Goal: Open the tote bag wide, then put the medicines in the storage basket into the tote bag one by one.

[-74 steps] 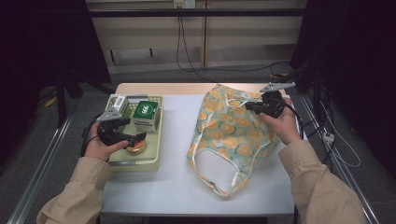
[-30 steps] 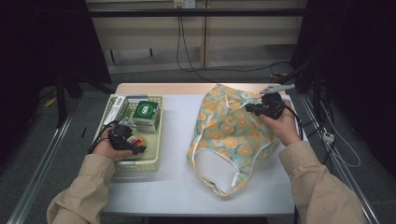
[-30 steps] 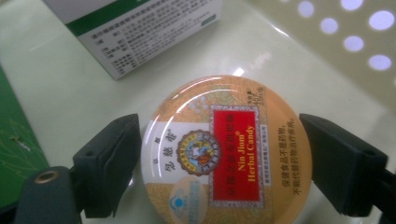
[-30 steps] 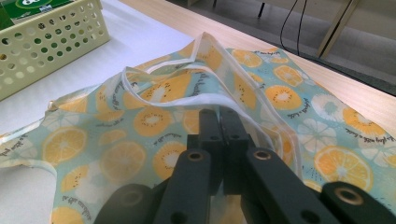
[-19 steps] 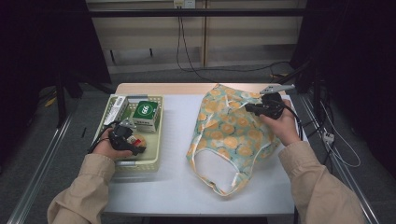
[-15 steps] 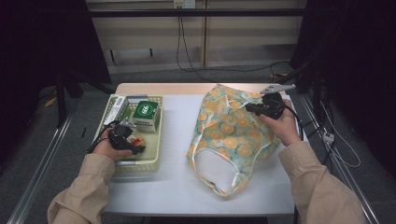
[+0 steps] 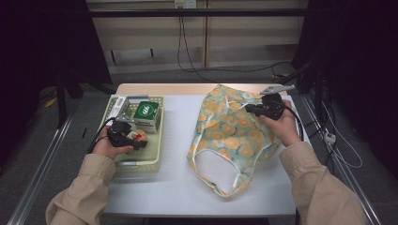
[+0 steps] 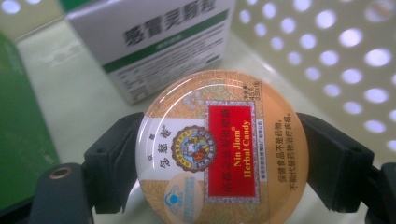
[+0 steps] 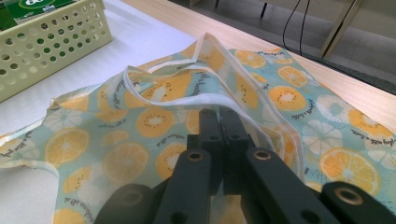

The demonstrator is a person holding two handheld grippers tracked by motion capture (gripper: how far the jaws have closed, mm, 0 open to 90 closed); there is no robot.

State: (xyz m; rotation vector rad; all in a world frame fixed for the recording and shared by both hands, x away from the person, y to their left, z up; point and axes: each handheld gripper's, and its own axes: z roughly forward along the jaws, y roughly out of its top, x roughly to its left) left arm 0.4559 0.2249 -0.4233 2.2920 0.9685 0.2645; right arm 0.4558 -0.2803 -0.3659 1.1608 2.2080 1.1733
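A round orange and red herbal candy tin [image 8: 219, 149] lies in the near end of a pale green perforated basket [image 7: 136, 165]. My left gripper [image 8: 212, 156] is shut on it, one black jaw against each side of the lid. From above, the left gripper [image 7: 133, 141] reaches into the basket with the tin [image 7: 140, 136] at its tip. A fruit-print cloth bag [image 7: 230, 136] lies flat on the table. At the bag's far right edge my right gripper [image 7: 251, 108] is shut on the white-trimmed hem [image 9: 233, 105], which it holds raised.
A white medicine box with green print [image 8: 154, 42] stands just behind the tin. A green box [image 7: 146, 111] sits at the basket's far end. The bag's handle loop [image 7: 225, 180] points at the table's near edge. Cables trail off the right side.
The left hand has moved right from the basket's left rim into its near end, onto the tin. The right hand and the bag have stayed put.
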